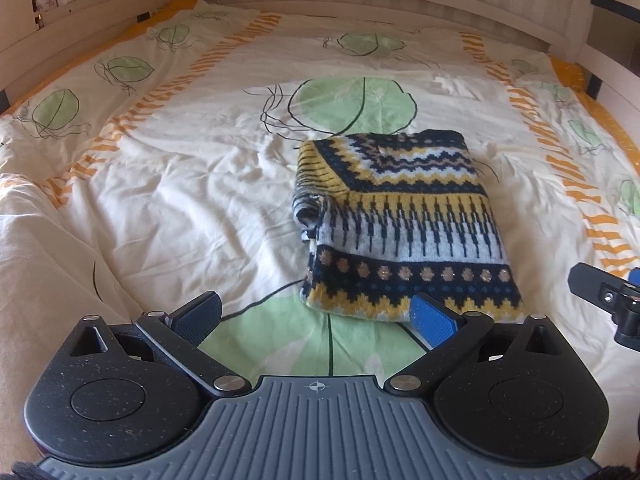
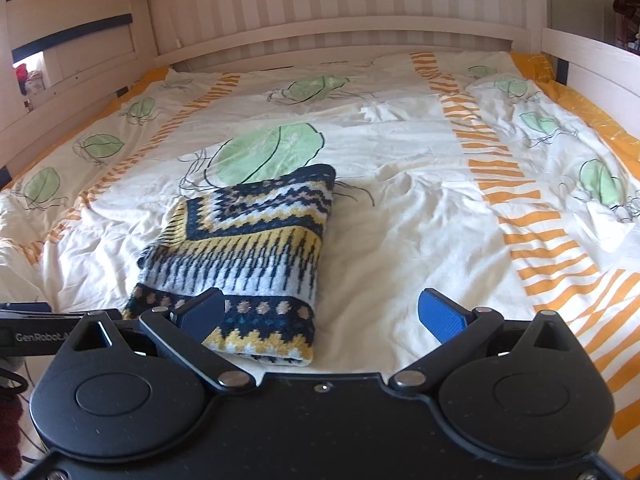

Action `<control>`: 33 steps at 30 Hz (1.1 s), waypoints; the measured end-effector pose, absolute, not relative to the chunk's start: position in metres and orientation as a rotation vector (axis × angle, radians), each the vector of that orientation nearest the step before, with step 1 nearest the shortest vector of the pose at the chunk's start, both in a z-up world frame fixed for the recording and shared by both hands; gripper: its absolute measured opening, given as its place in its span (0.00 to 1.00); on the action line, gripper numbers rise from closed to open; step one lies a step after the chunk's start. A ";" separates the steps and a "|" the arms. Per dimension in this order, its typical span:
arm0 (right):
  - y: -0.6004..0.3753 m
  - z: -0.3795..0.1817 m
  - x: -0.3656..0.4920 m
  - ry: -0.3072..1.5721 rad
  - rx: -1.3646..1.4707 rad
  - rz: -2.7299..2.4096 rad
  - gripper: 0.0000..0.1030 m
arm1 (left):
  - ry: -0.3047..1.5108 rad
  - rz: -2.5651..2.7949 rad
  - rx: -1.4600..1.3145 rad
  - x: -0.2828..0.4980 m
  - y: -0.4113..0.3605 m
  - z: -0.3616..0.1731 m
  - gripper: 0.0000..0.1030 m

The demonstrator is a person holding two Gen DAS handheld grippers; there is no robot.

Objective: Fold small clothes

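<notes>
A small knitted sweater (image 1: pixel 400 220) in navy, yellow and white lies folded into a compact rectangle on the bed; it also shows in the right wrist view (image 2: pixel 248 256). My left gripper (image 1: pixel 316 316) is open and empty, just in front of the sweater's near edge, with its right pad (image 1: pixel 434 322) at the near right corner. My right gripper (image 2: pixel 320 314) is open and empty, its left pad (image 2: pixel 202 314) over the sweater's near edge. The right gripper's body shows at the right edge of the left wrist view (image 1: pixel 612 300).
The bed is covered by a wrinkled cream duvet (image 1: pixel 160 184) with green leaf prints and orange stripes. A pale wooden bed frame (image 2: pixel 332 28) and striped wall surround it. Shelves (image 2: pixel 68 32) stand at the far left.
</notes>
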State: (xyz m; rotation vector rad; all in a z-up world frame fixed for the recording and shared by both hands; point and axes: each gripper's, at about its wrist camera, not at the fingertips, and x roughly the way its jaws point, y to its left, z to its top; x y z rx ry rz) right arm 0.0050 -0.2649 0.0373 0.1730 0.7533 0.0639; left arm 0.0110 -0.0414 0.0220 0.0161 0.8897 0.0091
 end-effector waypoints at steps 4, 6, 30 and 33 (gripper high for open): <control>-0.263 0.036 0.007 0.762 0.179 0.070 0.99 | 0.896 0.001 0.023 0.011 -0.042 0.022 0.99; -0.263 0.036 0.007 0.768 0.179 0.071 0.99 | 0.898 0.000 0.021 0.011 -0.041 0.022 0.99; -0.262 0.030 0.013 0.801 0.186 0.073 0.99 | 0.910 -0.004 0.022 0.014 -0.042 0.019 0.99; -0.260 0.028 0.012 0.806 0.189 0.073 0.99 | 0.913 -0.005 0.021 0.014 -0.042 0.017 0.99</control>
